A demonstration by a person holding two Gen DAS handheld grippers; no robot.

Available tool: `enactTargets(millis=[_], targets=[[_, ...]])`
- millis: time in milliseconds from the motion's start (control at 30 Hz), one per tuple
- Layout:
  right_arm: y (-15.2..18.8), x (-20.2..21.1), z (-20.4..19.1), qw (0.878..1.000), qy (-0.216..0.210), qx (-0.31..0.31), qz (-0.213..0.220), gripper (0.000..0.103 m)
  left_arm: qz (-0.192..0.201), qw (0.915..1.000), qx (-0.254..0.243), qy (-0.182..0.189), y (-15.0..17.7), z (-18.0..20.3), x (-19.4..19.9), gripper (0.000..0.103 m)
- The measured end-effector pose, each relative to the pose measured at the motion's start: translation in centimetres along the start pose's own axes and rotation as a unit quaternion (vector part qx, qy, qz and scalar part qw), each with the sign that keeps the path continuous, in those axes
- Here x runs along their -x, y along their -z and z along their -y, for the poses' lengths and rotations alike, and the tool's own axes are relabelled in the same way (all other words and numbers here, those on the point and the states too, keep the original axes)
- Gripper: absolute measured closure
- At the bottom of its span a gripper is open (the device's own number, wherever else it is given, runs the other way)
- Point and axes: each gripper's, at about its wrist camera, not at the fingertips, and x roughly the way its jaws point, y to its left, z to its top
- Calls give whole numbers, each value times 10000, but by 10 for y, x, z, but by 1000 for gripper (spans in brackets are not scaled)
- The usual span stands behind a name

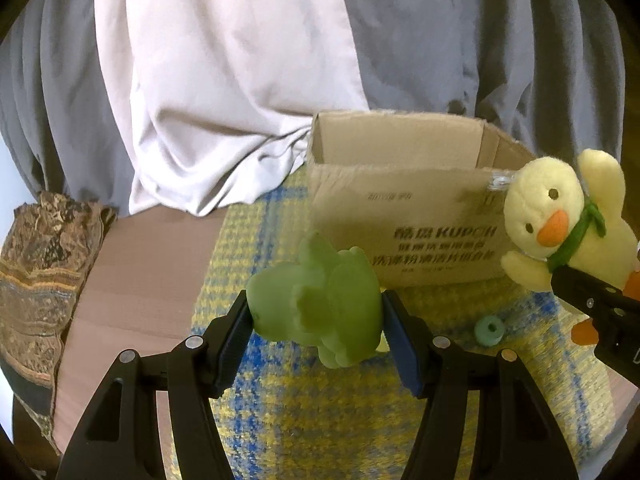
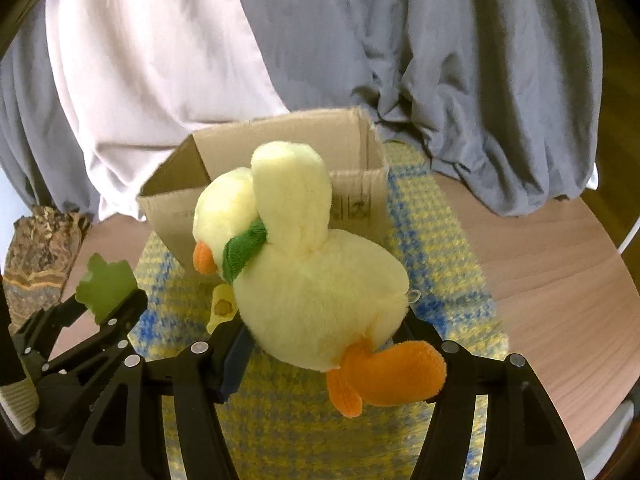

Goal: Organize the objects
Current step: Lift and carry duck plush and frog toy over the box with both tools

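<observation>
In the left wrist view the left gripper [image 1: 316,334] sits low and centre, jaws about half apart and pressed on either flank of a translucent green toy [image 1: 320,304] held clear of the mat. In the right wrist view the right gripper [image 2: 324,344] grips the plush duck [image 2: 316,292] the same way, by its body, orange feet hanging toward the lens and head tipped to the left of frame.

What the next move likely turns on is the open cardboard box [image 1: 400,196] — it stands just beyond both toys, mouth upward, long side across the frame. It lies up and right of the green toy, and directly behind the duck, so the right hand looks nearer.

Under them lies a yellow-and-blue woven mat [image 1: 312,408] with a small teal ring [image 1: 489,331] on it, spread over a wooden table [image 2: 560,280]. Behind — grey and white draped cloth [image 1: 224,80].
</observation>
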Motion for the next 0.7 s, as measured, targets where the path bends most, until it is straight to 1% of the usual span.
enactTargets(millis=[700], targets=[[-35, 39, 9, 9990, 18, 6, 438, 39, 385, 9990, -168, 119, -41, 15, 30, 41]])
